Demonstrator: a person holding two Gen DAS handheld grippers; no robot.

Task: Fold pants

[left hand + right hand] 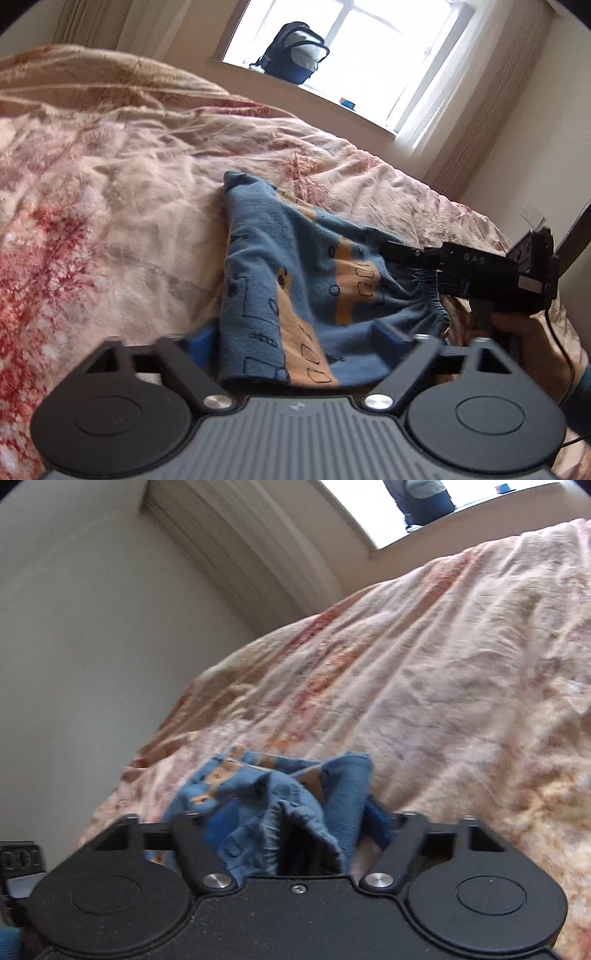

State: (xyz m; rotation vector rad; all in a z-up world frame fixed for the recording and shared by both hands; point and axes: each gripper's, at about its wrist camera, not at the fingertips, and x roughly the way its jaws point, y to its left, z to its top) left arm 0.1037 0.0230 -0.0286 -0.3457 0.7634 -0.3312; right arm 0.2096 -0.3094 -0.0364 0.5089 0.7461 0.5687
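Blue patterned pants are lying on the floral bedspread, bunched, with the long axis running from near to far and the elastic waistband at the right. The left gripper is straddling the near edge, fingers apart around the cloth; actual clamping cannot be told. The right gripper is holding gathered waistband fabric between its part-closed fingers.
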